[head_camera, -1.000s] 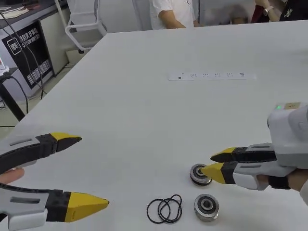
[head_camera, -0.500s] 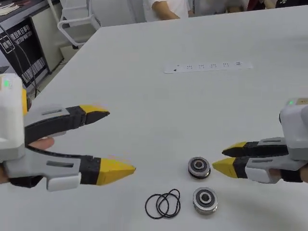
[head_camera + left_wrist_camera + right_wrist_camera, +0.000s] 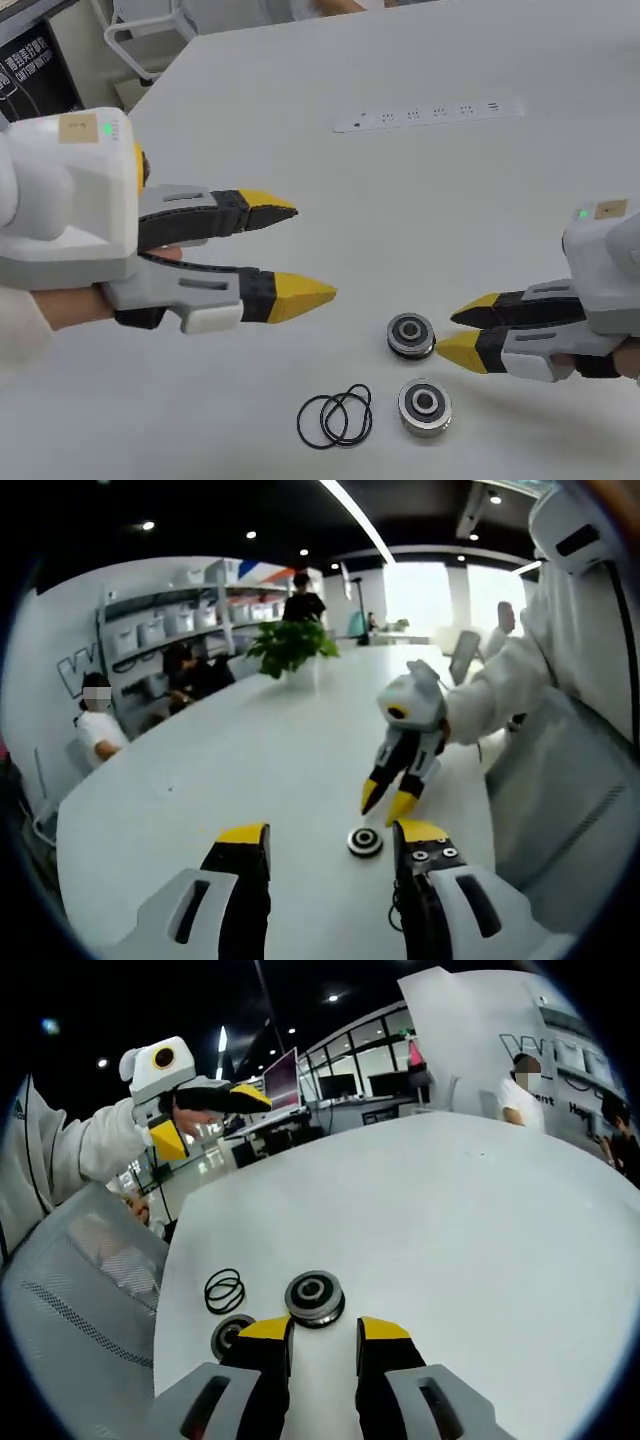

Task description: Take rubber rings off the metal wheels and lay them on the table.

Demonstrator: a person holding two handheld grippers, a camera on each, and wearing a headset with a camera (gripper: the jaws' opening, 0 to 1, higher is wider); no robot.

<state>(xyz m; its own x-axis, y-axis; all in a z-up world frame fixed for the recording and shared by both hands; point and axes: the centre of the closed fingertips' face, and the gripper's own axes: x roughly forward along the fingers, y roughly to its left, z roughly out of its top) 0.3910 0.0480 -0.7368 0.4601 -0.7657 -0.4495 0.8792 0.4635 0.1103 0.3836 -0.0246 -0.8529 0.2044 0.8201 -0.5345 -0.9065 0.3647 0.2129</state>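
Two metal wheels lie on the white table (image 3: 300, 120): one wheel (image 3: 411, 334) just left of my right gripper's tips, a second wheel (image 3: 424, 406) nearer the front edge. Several loose black rubber rings (image 3: 335, 416) lie in a pile to its left. My right gripper (image 3: 448, 330) rests low, its jaws a little apart, nothing between them. In the right gripper view the first wheel (image 3: 314, 1298) sits just ahead of the right gripper (image 3: 325, 1328). My left gripper (image 3: 315, 252) hovers open above the table, left of the wheels. The left gripper view has the wheel (image 3: 365, 841) ahead.
A white power strip (image 3: 430, 116) lies farther back on the table. A white chair (image 3: 150, 30) stands past the table's far left corner. Bare tabletop stretches around the wheels and rings.
My left gripper has risen and moved right, toward the wheels, staying open. The right gripper has hardly moved. The head camera has tilted down.
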